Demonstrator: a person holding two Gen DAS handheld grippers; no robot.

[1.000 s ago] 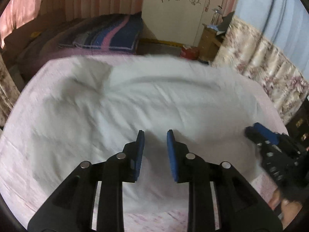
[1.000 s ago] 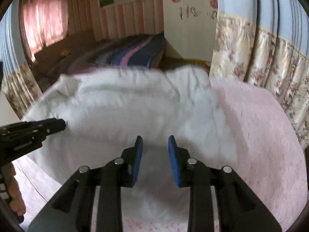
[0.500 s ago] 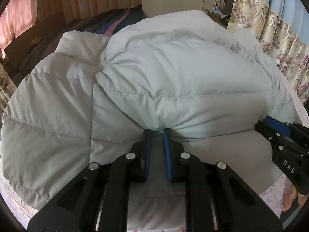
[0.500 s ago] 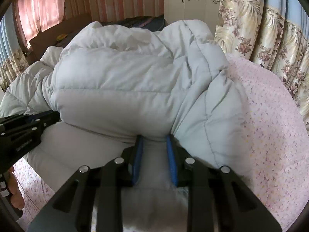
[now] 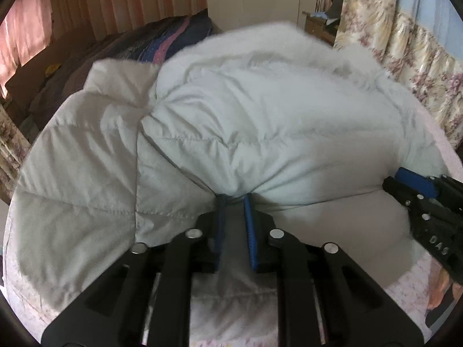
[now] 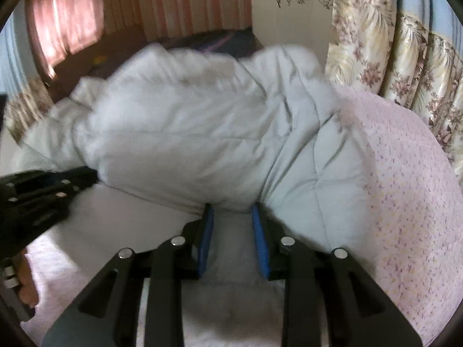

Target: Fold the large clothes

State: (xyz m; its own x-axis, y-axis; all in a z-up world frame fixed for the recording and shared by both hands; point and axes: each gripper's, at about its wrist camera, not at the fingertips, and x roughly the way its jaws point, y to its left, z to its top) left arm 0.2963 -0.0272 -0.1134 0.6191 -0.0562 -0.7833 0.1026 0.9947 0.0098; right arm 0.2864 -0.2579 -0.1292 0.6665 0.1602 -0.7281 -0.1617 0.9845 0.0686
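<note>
left gripper (image 5: 233,199): fingers a bit apart, tips tucked under the folded edge of the puffy jacket (image 5: 260,121); can't tell if they're pinching it
jacket: pale, quilted, heaped on the pink bedspread (image 6: 411,190)
right gripper (image 6: 231,209): blue pads (image 6: 206,240) spread wider, tips at the fold, gripping nothing

A pale grey-white quilted puffer coat (image 5: 260,121) lay bunched in a thick, puffy roll just ahead of the left tool (image 5: 233,199), its folded edge touching the tips. A flatter quilted panel spread to the left; smooth lining lay beneath and to the right.
</note>
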